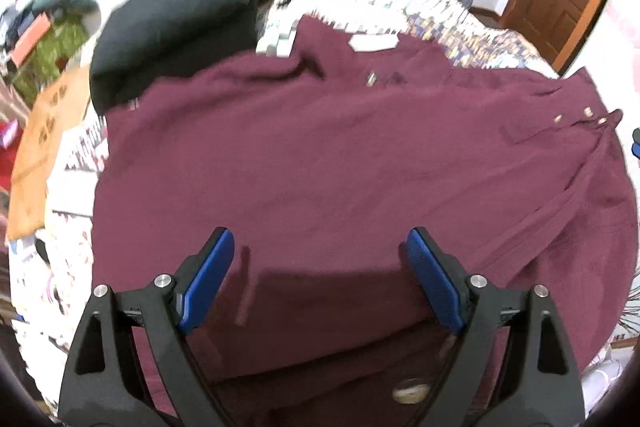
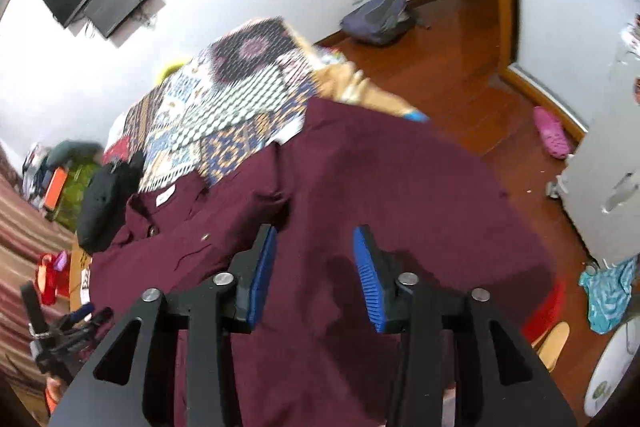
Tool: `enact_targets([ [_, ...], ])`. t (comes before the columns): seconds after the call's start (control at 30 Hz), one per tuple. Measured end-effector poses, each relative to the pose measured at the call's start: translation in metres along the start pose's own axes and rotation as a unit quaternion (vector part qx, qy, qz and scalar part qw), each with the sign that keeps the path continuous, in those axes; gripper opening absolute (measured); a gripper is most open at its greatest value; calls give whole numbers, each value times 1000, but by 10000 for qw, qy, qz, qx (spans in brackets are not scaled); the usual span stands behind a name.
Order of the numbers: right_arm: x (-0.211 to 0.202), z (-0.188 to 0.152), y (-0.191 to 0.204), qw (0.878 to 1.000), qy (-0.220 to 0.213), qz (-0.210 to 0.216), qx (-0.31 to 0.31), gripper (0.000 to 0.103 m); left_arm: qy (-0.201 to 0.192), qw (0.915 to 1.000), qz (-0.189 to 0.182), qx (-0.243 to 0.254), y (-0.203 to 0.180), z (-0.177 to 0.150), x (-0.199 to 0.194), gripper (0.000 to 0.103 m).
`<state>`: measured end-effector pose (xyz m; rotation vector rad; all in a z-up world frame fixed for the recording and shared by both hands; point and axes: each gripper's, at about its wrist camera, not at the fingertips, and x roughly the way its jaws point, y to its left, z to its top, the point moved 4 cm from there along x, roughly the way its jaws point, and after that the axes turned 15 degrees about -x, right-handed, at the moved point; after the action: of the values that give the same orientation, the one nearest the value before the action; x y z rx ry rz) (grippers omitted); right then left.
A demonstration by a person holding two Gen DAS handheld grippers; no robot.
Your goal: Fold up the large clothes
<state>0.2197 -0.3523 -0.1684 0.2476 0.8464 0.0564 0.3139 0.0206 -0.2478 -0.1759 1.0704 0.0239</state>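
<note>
A large maroon button shirt point(image 1: 320, 155) lies spread on a bed with a patterned quilt point(image 1: 472, 23). Its white neck label point(image 1: 372, 41) and collar lie at the far side. My left gripper point(image 1: 320, 239) is open and empty, hovering over the shirt's near part. In the right wrist view the same shirt point(image 2: 400, 187) drapes over the bed's edge. My right gripper point(image 2: 314, 239) is open and empty just above the cloth. The left gripper also shows at the left edge of the right wrist view point(image 2: 80, 319).
A black garment point(image 1: 172, 31) lies on the bed beside the shirt's far left. A cardboard box point(image 1: 44, 147) and clutter stand to the left. Wooden floor point(image 2: 460, 75) with a backpack point(image 2: 380, 15), a pink slipper point(image 2: 554, 137) and a white cabinet point(image 2: 608, 187) lies to the right.
</note>
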Motion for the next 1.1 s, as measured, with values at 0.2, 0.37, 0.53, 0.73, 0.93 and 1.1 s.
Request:
enact_targets([
  [0.2, -34, -12, -67, 9960, -289, -463, 710, 50, -582, 9974, -313, 295, -48, 33, -38, 88],
  [0.37, -32, -38, -113, 9886, -99, -610, 1369, 50, -813, 9934, -625, 505, -89, 47, -54, 88],
  [0.53, -5, -63, -142, 9792, 201, -258, 2001, 50, -702, 9918, -828, 681, -119, 42, -49, 88],
  [0.73, 20, -78, -149, 9700, 264, 187, 2409, 53, -478, 9920, -785, 866, -133, 27, -34, 88],
  [0.93, 24, -75, -150, 9724, 164, 112, 2324, 51, -323, 9939, -780, 710, -122, 23, -24, 88],
  [1.1, 20, -73, -146, 9764, 138, -320, 2130, 20, -190, 9948, -874, 487, -112, 23, -19, 88],
])
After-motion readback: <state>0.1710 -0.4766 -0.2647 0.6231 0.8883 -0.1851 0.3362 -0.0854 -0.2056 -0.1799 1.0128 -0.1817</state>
